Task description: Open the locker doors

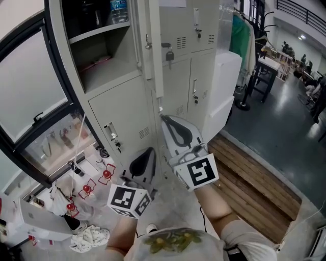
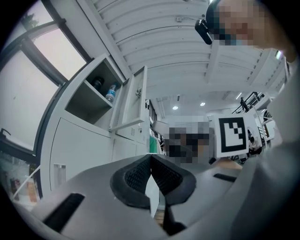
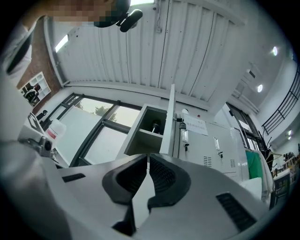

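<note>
Closest in, low in the head view, the left claw [image 1: 151,150] is pressed together with nothing between its pads; the left gripper view [image 2: 150,158] shows them meeting on empty air. Just beyond it and to the right, the right claw [image 1: 163,119] is also pressed together and empty, as the right gripper view [image 3: 147,158] shows. Its tip points up at the pale grey metal locker bank [image 1: 204,102], close under the bottom edge of the open door. Whether it touches that edge I cannot tell.

One part of the task looks done. The tall upper left door [image 1: 154,51] stands swung out, edge-on to the head camera. Behind it lies the open compartment [image 1: 102,46], with a shelf and a clear plastic bottle [image 1: 118,10] on it. The right gripper view shows the same door [image 3: 171,122] standing out from its compartment [image 3: 149,129].

More seems left than done. The lower left door [image 1: 125,120], directly under the open compartment, is shut, and its latch [image 1: 113,133] faces the claws. The middle doors [image 1: 175,84] are shut, and a small padlock [image 1: 169,54] hangs on the upper one, which may block it. The right doors [image 1: 201,81] are shut too. Neither claw has hold of any handle, so my guess is that the lower left door, the nearest one, comes next.
</note>
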Motion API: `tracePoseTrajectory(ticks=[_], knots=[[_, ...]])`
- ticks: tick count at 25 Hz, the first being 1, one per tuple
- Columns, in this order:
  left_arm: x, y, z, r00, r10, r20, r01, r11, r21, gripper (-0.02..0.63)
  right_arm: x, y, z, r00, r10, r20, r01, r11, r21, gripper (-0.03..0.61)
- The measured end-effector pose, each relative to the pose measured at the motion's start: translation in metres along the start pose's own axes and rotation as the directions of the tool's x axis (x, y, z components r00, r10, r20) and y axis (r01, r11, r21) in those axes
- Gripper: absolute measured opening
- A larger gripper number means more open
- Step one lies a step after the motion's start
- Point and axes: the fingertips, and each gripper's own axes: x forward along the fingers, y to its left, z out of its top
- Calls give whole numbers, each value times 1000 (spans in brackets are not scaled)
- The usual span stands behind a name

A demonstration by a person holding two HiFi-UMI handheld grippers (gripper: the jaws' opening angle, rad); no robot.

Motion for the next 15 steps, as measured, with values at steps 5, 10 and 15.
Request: tracePoseTrajectory(ticks=[5, 10, 15], knots=[[-4, -9, 1, 1000, 0, 1, 0, 1000, -6, 28, -26, 17, -6, 999, 28, -20, -27, 998, 48, 37], [-7, -23, -4, 1000, -10, -9, 10, 1000, 4, 28, -45, 29, -13, 998, 47, -42, -43, 995, 86, 37], [-9, -40, -6, 1000, -1, -32, 2, 999, 36, 26, -62, 34, -11, 997, 59, -44, -53, 992, 118, 37]])
